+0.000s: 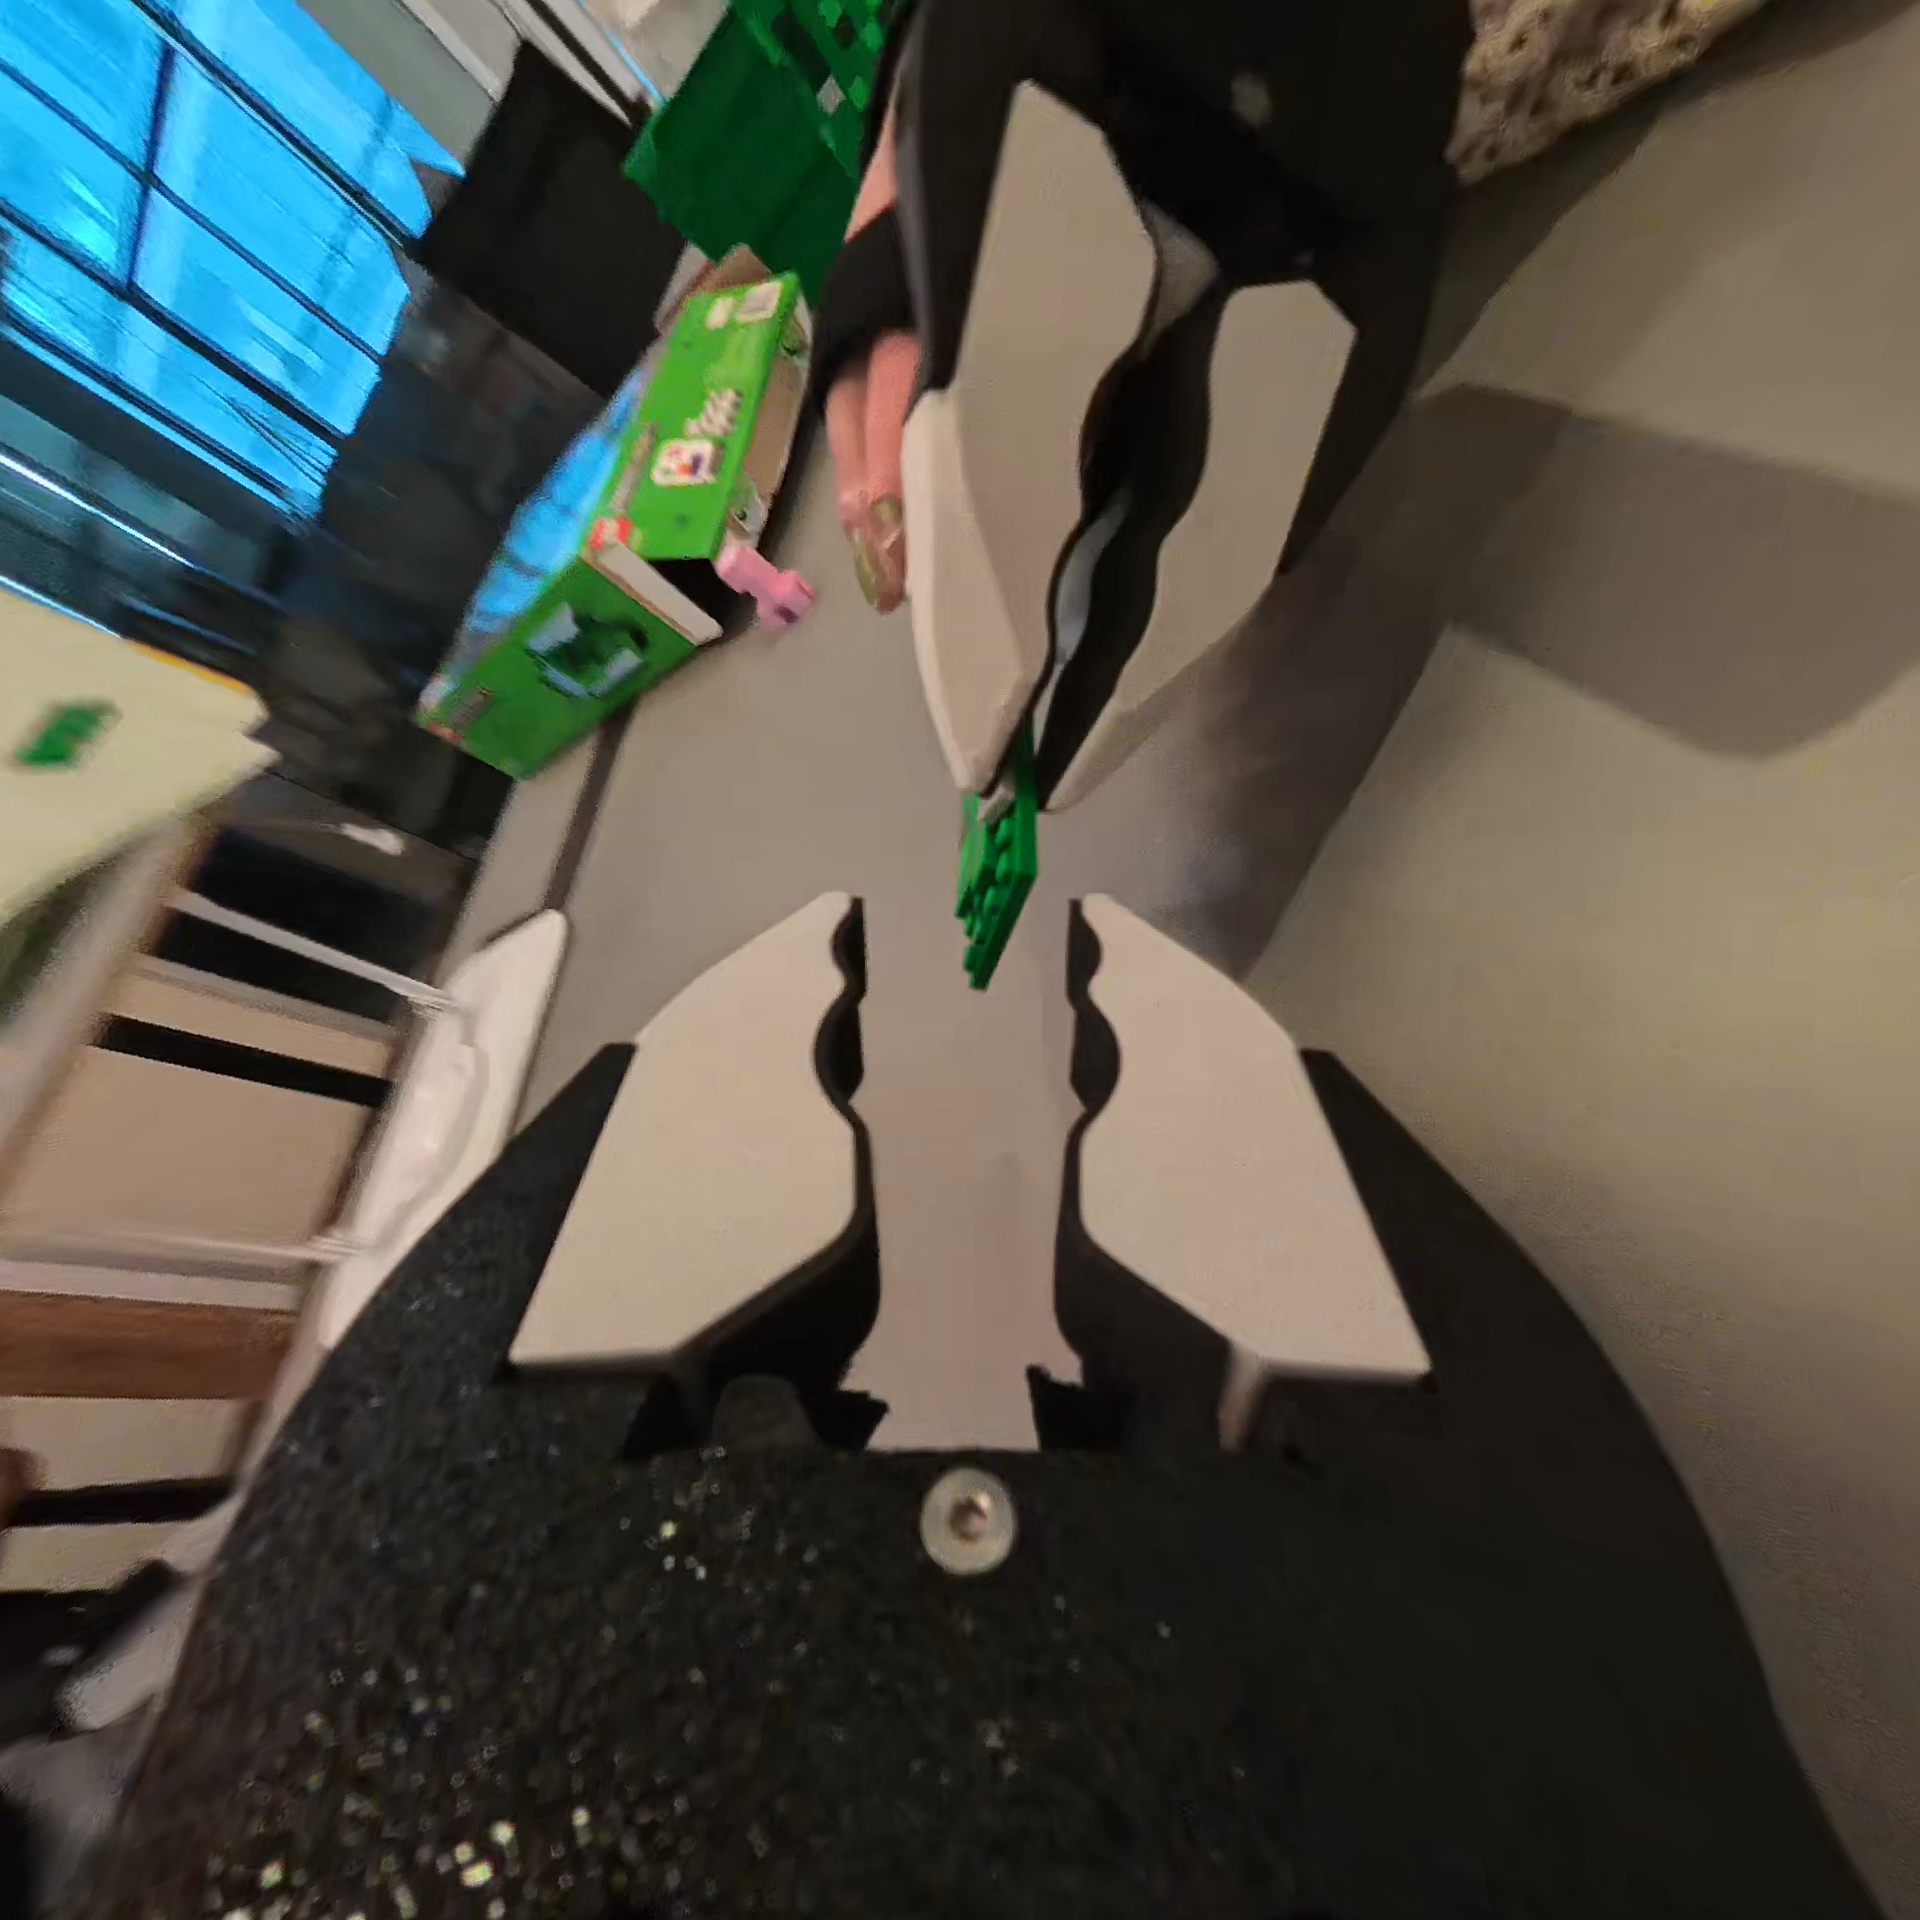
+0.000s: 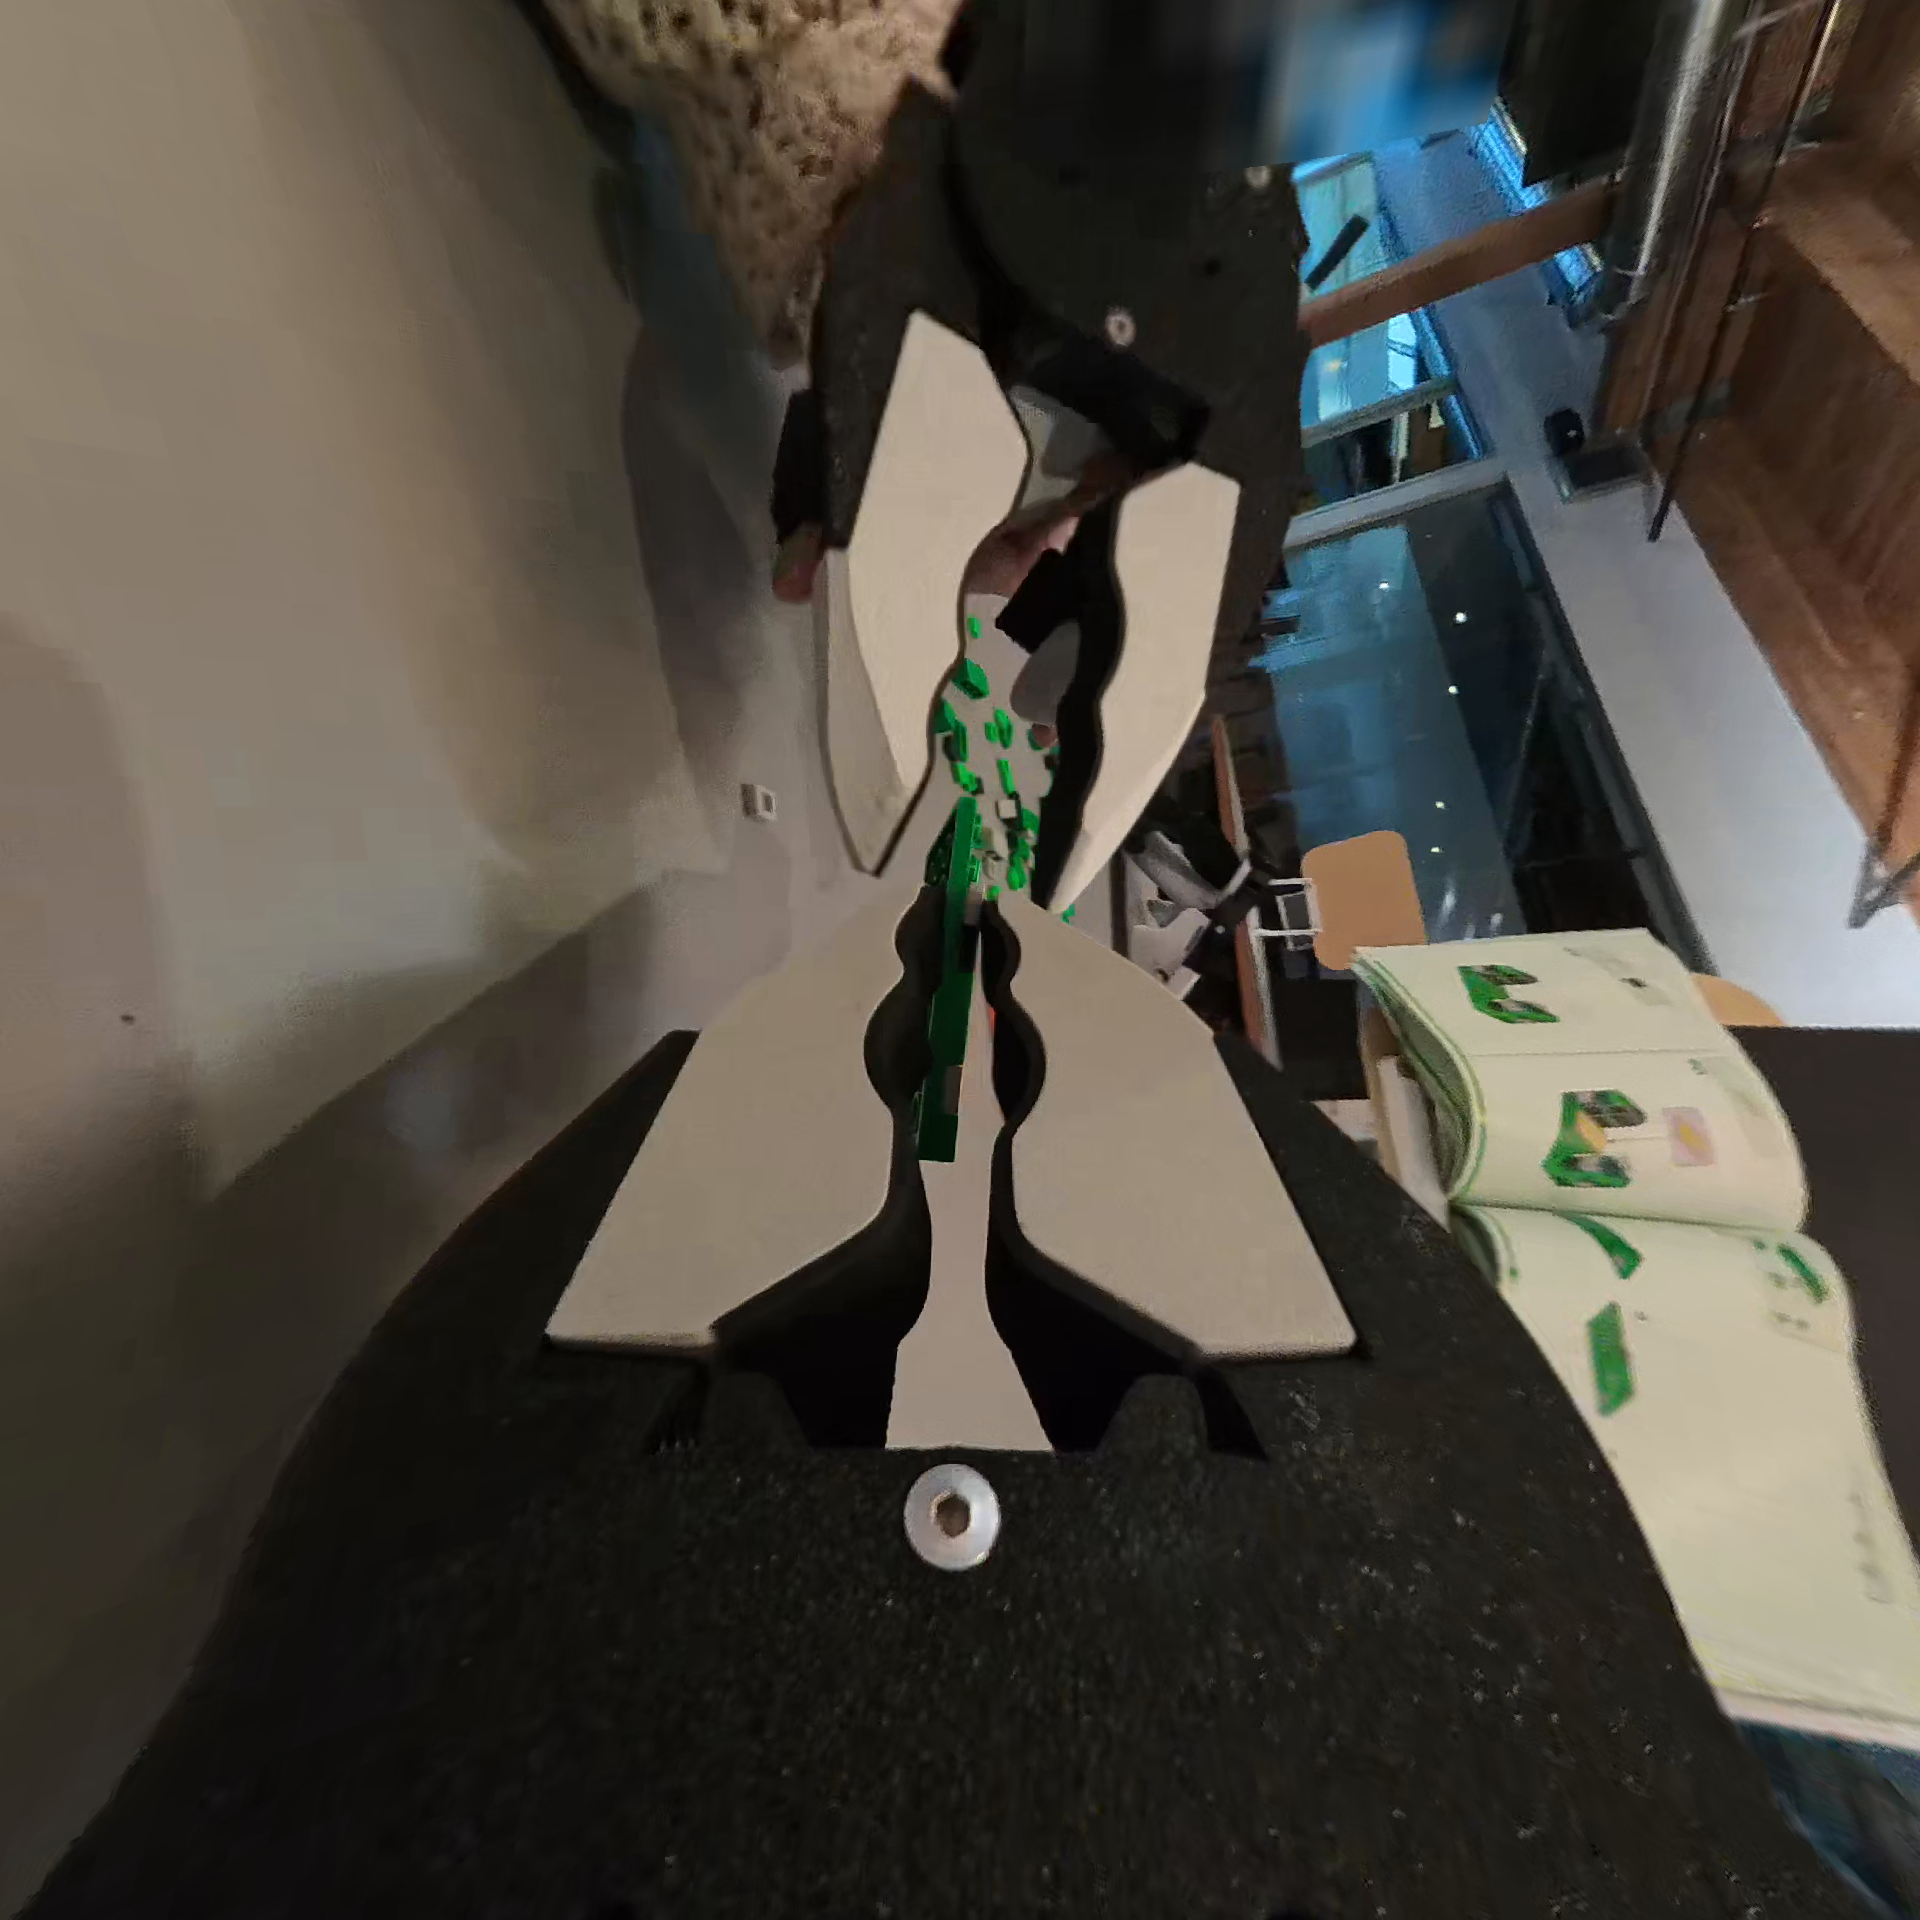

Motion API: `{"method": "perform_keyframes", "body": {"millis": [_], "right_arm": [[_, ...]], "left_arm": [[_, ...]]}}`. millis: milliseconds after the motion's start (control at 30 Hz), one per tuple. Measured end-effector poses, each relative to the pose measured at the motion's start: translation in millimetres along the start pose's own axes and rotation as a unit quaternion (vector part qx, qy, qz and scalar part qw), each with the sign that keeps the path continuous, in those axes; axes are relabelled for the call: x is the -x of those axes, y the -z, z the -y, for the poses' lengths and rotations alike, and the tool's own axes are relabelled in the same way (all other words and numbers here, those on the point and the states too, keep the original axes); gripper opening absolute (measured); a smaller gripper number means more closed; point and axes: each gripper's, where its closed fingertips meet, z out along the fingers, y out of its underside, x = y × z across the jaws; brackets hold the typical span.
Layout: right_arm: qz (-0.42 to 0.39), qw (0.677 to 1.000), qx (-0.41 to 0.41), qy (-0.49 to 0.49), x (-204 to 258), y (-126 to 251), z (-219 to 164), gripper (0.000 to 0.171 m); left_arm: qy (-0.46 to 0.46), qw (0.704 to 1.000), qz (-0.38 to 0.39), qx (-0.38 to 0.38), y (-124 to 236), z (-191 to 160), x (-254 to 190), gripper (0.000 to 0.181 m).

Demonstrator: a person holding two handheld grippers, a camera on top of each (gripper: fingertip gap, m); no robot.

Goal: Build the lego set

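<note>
Right gripper [image 2: 982, 920]: jaws closed on thin studded green plate [image 2: 951, 1029], frame centre. Left gripper [image 1: 966, 914]: jaws parted, empty. Smooth grey table [image 1: 1558, 1143]; glossy green box [image 1: 613, 551], upper left.

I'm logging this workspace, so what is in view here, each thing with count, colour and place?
Lego plate: one, green, pinched between the right gripper's fingers, in the air.
Lego box: one, green, lying on the grey table.
Small pink piece: one, by the box's open end.
Loose bricks: many, mostly green, on the table.
Instruction booklet: one, pale, open.
Left gripper: open, empty.
Right gripper: shut on the plate.
Person's hand: one, behind the right gripper.
</note>
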Motion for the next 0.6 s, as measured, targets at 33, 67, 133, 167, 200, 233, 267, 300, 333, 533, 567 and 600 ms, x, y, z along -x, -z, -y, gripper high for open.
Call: {"method": "perform_keyframes", "body": {"millis": [33, 67, 133, 167, 200, 233, 267, 300, 333, 533, 567, 600], "right_arm": [[0.003, 1.0, -0.004, -0.012, -0.6, 0.5, 0.3, 0.007], [0.007, 1.0, -0.008, -0.022, -0.8, 1.0, 0.5, 0.007], [0.01, 0.999, -0.014, -0.043, -3.3, 1.9, 0.2, 0.006], [0.017, 0.998, -0.017, -0.052, -2.9, 2.4, 0.3, 0.006], [0.023, 0.998, -0.02, -0.062, -2.5, 2.9, 0.4, 0.006], [0.027, 0.997, -0.021, -0.073, -2.4, 3.0, 0.4, 0.006], [0.036, 0.996, -0.024, -0.083, -1.6, 3.2, 0.8, 0.007], [0.045, 0.994, -0.025, -0.095, -0.9, 3.4, 1.2, 0.007], [0.052, 0.992, -0.027, -0.108, -0.7, 3.6, 1.5, 0.007], [0.094, 0.986, -0.022, -0.133, 5.9, 4.2, 1.1, 0.007], [0.101, 0.984, -0.024, -0.143, 6.7, 4.8, 1.4, 0.007], [0.105, 0.981, -0.028, -0.159, 6.4, 5.1, 1.4, 0.007]], "left_arm": [[-0.022, 1.0, 0.011, -0.005, -0.6, 3.5, -0.3, 0.029], [-0.035, 0.999, 0.018, -0.012, -1.0, 7.1, -1.1, 0.021], [-0.056, 0.998, 0.026, -0.011, -2.2, 9.4, -2.8, 0.007], [-0.063, 0.998, 0.028, -0.007, -3.2, 9.2, -3.4, 0.006], [-0.072, 0.997, 0.029, -0.003, -3.8, 9.2, -3.8, 0.006], [-0.082, 0.996, 0.031, 0.001, -4.1, 9.2, -3.8, 0.006], [-0.092, 0.995, 0.031, 0.004, -4.2, 9.1, -4.4, 0.006], [-0.102, 0.994, 0.032, 0.007, -4.5, 8.8, -5.2, 0.006], [-0.11, 0.993, 0.034, 0.009, -4.8, 8.8, -5.5, 0.006], [-0.113, 0.993, 0.015, 0.017, -7.8, 6.1, -12.9, 0.005], [-0.112, 0.994, 0.011, 0.016, -8.4, 6.1, -14.3, 0.005], [-0.11, 0.994, 0.011, 0.015, -8.6, 6.6, -14.6, 0.005]]}}
